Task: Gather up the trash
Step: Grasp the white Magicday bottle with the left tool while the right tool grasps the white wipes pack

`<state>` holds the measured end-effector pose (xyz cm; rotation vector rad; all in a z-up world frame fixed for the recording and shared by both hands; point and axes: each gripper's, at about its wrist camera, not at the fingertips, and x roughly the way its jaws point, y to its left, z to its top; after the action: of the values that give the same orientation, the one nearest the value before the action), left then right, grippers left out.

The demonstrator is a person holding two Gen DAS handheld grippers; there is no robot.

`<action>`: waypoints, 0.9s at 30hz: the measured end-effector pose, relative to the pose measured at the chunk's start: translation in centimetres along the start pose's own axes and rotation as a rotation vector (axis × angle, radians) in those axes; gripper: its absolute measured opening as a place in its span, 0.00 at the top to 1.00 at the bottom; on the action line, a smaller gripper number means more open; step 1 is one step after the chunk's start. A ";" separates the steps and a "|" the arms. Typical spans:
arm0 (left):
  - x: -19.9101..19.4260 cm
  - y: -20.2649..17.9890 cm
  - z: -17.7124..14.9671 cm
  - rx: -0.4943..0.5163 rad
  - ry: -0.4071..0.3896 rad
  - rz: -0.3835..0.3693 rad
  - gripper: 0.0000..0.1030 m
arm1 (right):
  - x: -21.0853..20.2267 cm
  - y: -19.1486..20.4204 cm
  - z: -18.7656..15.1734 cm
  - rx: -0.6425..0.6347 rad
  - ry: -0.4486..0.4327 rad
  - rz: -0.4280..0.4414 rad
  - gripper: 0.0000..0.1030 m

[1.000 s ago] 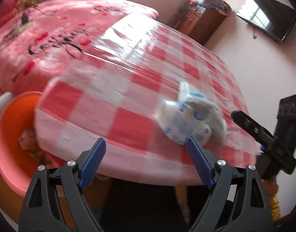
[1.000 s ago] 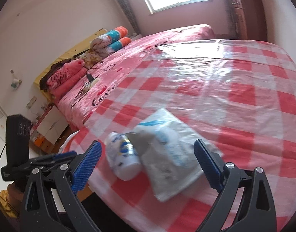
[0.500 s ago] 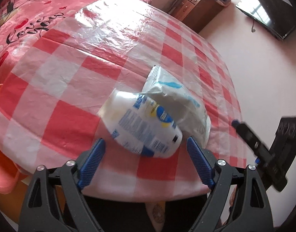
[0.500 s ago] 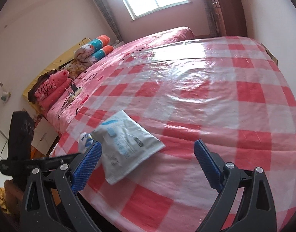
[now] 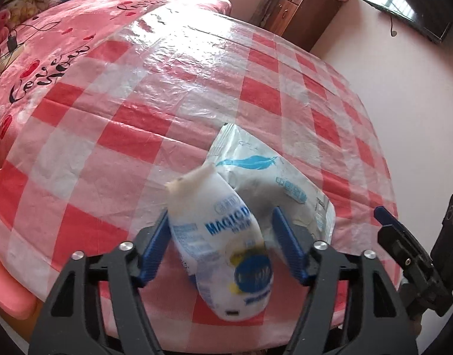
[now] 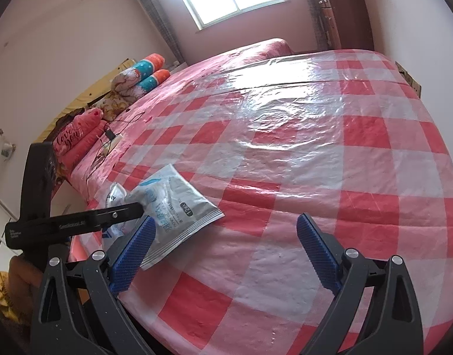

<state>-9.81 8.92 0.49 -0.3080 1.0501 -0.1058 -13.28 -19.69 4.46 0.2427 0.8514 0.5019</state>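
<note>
A white plastic bottle (image 5: pixel 220 236) with blue print lies near the front edge of the red-checked tablecloth (image 5: pixel 173 112). It sits lengthwise between the pads of my left gripper (image 5: pixel 220 213), whose jaws are closing on it. The left pad touches its side and the right pad is almost against it. Behind it lies a flat white pouch (image 5: pixel 264 162) with a blue feather mark. In the right wrist view the pouch (image 6: pixel 179 201) lies left of my right gripper (image 6: pixel 226 219), which is open over bare cloth. The left gripper (image 6: pixel 78 222) partly hides the bottle (image 6: pixel 115 192) there.
An orange bin (image 5: pixel 1 272) stands below the table's left edge. A bed with a pink blanket (image 5: pixel 48 44) adjoins the table behind. A wooden cabinet (image 5: pixel 300 14) and a wall television (image 5: pixel 409 3) are at the back right. The right gripper (image 5: pixel 404 245) shows at the right edge.
The left gripper came forward over the bottle and its jaws narrowed around it. The bottle turned lengthwise between the pads. The right gripper slid right, off the pouch.
</note>
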 end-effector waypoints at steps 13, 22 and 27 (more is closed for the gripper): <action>-0.9 2.0 -0.7 -0.025 0.001 -0.027 0.38 | 3.8 3.8 0.6 -0.140 0.108 0.071 0.08; -1.4 4.1 -0.1 -0.043 -0.024 0.001 0.38 | 7.0 6.9 2.1 -0.267 0.173 0.070 0.08; -1.4 4.7 0.4 -0.034 -0.037 0.021 0.39 | 9.0 8.2 2.3 -0.321 0.208 0.036 0.08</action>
<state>-10.42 13.84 0.46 -0.3281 1.0190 -0.0633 -9.21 -8.01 3.28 -0.0909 0.9547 0.6969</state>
